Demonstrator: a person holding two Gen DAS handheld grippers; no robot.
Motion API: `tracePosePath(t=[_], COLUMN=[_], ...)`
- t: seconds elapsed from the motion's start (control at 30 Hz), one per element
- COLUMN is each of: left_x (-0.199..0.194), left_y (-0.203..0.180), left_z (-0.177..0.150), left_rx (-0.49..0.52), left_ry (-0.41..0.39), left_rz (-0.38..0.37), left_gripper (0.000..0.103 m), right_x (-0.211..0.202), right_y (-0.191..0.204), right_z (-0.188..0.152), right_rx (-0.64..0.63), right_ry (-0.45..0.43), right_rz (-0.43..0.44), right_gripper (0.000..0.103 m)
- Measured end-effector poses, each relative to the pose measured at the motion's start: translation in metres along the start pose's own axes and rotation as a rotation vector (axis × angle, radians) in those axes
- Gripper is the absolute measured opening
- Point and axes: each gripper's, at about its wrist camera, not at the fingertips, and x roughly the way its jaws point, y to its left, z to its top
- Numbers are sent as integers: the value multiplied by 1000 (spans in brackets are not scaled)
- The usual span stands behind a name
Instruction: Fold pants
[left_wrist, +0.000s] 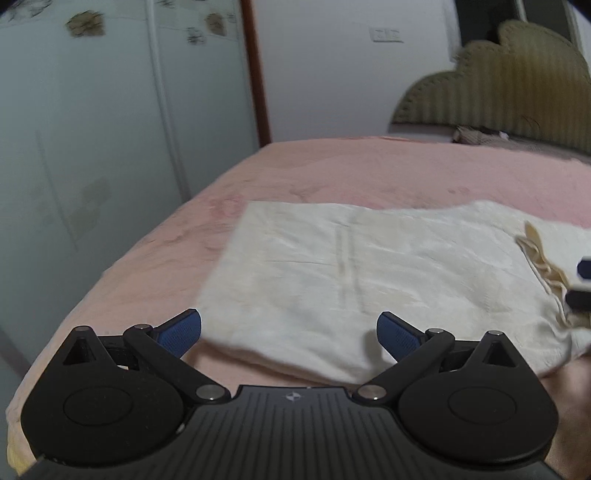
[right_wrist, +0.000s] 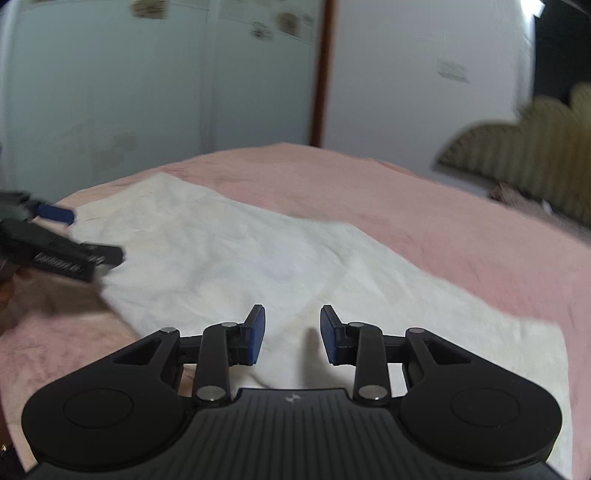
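Pants (left_wrist: 332, 280) lie folded flat on the pink bed (left_wrist: 369, 166) beneath both empty grippers, left gripper (left_wrist: 288, 332) wide, right gripper (right_wrist: 291, 334) narrower; a shallow pinch could catch one layer and undo the fold.

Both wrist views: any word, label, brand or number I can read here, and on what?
No text reads clearly.
Left tongs' side: pale embossed lettering, too blurred to read.
Each gripper body: a small emblem, no letters.
Wall plate: marks too small to read.
Wardrobe doors: blurred decorative motifs, not lettering.
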Motion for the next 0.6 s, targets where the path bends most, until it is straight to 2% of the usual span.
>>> tracePosePath(t=[0.1,0.17,0.23,0.3,0.37,0.5,0.6], left_x=[-10,-13,-8,2,9,18,32], left_y=[31,55,79,100,112,112,108], left_z=[1,-1,-5,-10,-14,-11,-10], left_rx=[-115,-226,-366,-525,-637,-706,-780], left_ry=[2,32,85,151,182,190,214], left_rz=[-1,-27,-98,-197,-276,-351,-430], left_gripper=[103,103,103,102,102,102,103], right_x=[2,8,17,26,38,65,75], right_y=[45,71,97,119,135,155,164], right_z=[10,13,14,14,14,13,15], right_rx=[-145,-234,-337,-440,-511,-613,-634], right_ry=[-37,-35,-40,-45,-43,-27,-40], right_rz=[81,126,133,118,106,32,12], right_gripper=[32,38,42,42,42,43,42])
